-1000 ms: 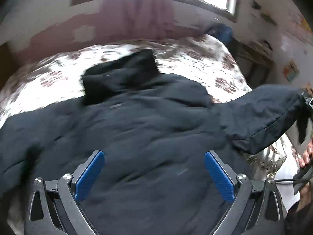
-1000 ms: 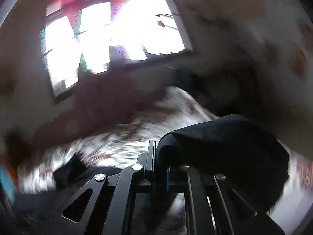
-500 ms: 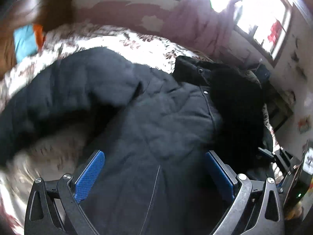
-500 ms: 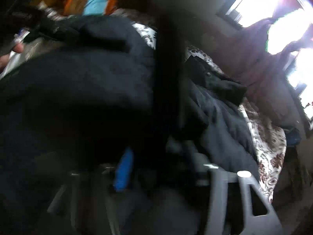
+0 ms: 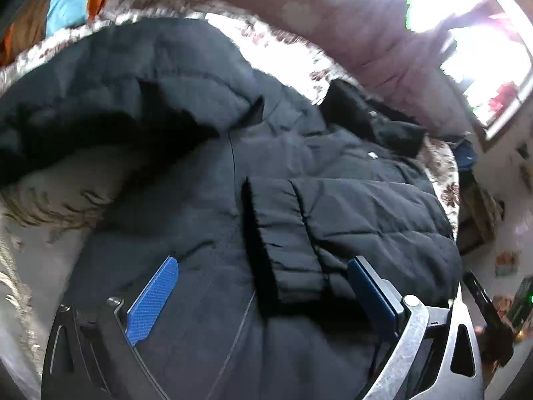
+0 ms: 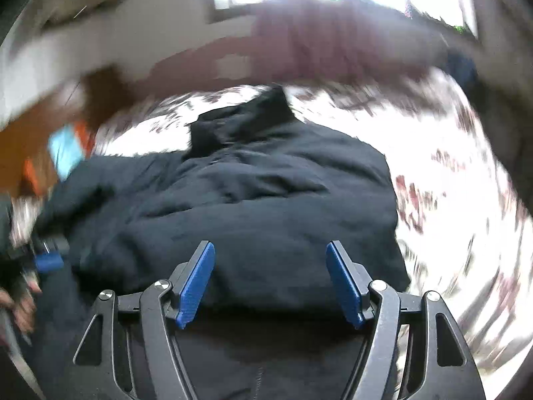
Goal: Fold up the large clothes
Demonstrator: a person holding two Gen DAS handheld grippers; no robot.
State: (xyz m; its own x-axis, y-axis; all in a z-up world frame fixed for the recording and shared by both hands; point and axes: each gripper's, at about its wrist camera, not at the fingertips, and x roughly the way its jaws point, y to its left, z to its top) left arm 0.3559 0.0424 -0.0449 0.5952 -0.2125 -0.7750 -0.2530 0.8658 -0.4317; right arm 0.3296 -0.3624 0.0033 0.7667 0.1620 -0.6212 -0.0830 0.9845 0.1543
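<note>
A dark padded jacket lies spread on a floral bedspread, one sleeve folded across its chest; the left gripper and right gripper both hover above it, jaws spread, holding nothing (the right view is blurred); the puffy sleeve may well spring back, undoing the fold.

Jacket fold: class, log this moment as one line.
jacket: on bed | right sleeve: folded across | left tongs: open | right tongs: open
</note>
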